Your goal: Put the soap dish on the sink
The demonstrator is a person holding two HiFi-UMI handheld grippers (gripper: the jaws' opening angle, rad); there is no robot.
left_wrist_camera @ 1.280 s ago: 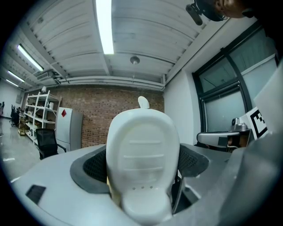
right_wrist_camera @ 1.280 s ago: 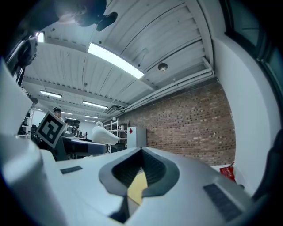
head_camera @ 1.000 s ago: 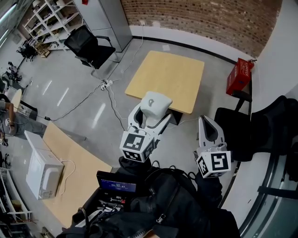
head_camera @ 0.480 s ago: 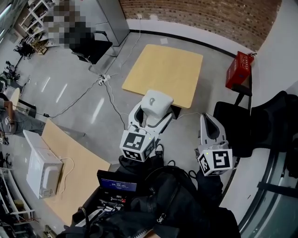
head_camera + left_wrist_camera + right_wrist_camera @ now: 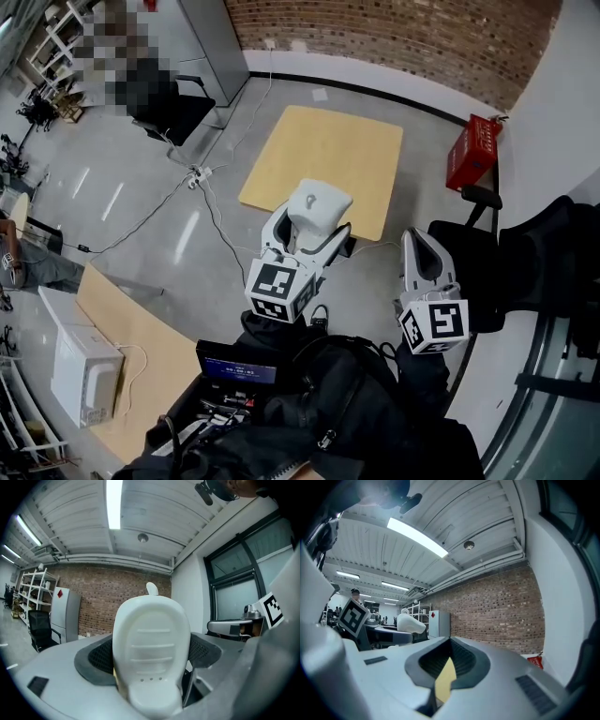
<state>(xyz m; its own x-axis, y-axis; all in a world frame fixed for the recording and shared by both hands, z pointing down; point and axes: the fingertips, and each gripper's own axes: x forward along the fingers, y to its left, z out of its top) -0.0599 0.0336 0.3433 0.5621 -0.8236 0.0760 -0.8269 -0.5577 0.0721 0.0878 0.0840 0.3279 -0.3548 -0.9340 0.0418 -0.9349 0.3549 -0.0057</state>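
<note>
Left gripper carries the soap dish, right gripper rides alongside empty.
The left gripper (image 5: 311,227) has its jaws clamped on the white soap dish (image 5: 319,202), held up in the air with the wooden table (image 5: 323,155) beyond it; just beside, the right gripper (image 5: 418,246) has its jaws pressed together on nothing.

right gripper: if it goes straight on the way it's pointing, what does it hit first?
Way looks free nearby. The right gripper points slightly up across open room; first thing in line seems to be the brick wall, far off. The table lies lower, likely missed. Depth unclear.
</note>
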